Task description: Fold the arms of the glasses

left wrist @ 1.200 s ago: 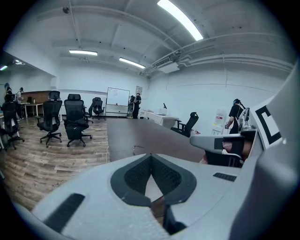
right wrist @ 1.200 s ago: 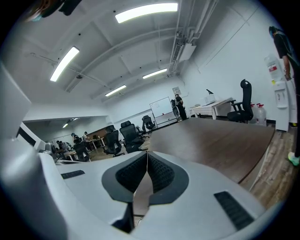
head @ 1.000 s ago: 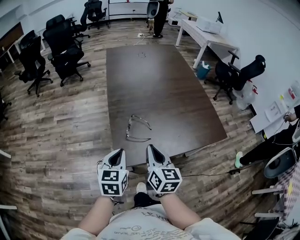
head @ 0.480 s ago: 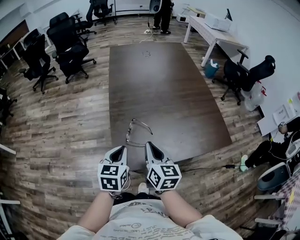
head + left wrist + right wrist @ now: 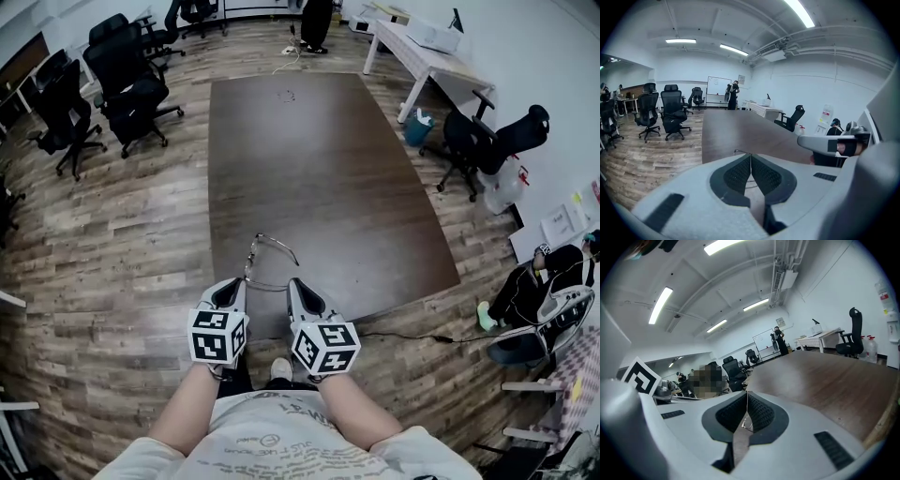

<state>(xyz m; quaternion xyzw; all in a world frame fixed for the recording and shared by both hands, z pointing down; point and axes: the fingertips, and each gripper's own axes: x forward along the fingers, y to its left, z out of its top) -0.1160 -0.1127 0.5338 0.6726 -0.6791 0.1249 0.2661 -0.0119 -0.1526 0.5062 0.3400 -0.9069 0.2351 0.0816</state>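
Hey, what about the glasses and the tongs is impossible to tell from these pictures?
The glasses: hinges and lenses, too small in the head view.
Most of the frame: hidden behind the left tongs in the left gripper view, and behind the right tongs in the right gripper view.
Whether either tongs tip touches the glasses: too small in the head view.

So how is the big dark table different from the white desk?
The dark table is brown and wide; the white desk is pale and narrow. The dark table holds glasses near the person's edge; the white desk carries a white box. Both have flat rectangular tops.
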